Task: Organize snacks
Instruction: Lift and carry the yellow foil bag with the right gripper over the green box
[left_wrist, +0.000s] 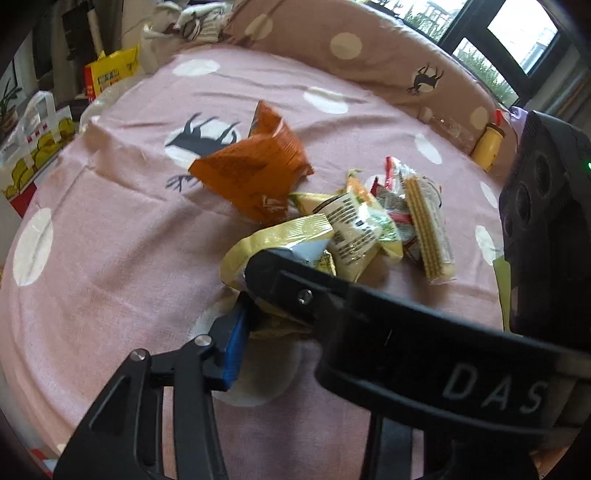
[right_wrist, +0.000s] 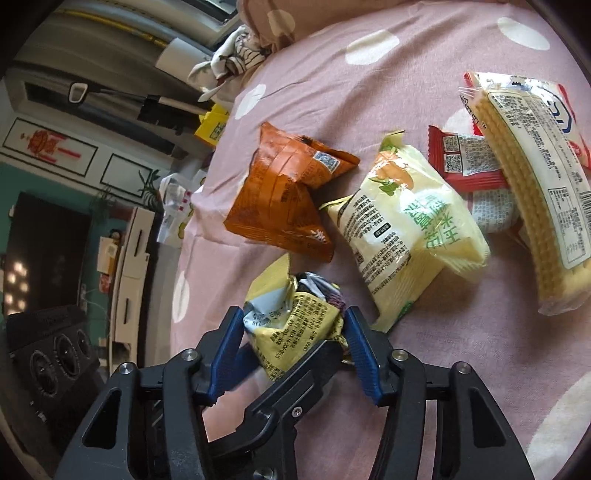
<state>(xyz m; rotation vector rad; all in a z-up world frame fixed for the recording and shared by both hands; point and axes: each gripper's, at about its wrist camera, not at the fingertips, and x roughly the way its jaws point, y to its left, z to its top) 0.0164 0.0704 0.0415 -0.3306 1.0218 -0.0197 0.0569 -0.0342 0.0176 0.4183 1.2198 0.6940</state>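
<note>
A crumpled yellow snack packet (right_wrist: 295, 325) (left_wrist: 280, 240) lies at the near edge of a snack pile on the pink spotted bedspread (left_wrist: 110, 240). My right gripper (right_wrist: 293, 339) is shut on it, its blue pads (right_wrist: 356, 339) pressing both sides. My left gripper (left_wrist: 251, 295) also holds this packet; the right gripper's black finger (left_wrist: 314, 291) crosses it and hides its other finger. An orange bag (right_wrist: 284, 199) (left_wrist: 255, 173), a pale yellow bag (right_wrist: 406, 236) (left_wrist: 354, 229), red packets (right_wrist: 465, 162) and a wafer pack (right_wrist: 535, 206) (left_wrist: 428, 229) lie beyond.
A spotted pillow (left_wrist: 369, 48) runs along the bed's far edge, with a yellow bottle (left_wrist: 487, 147) beside it. A yellow box (left_wrist: 110, 74) and plastic bags (left_wrist: 33, 140) stand off the bed's left side. Crumpled cloth (right_wrist: 232, 59) lies at the bed's far corner.
</note>
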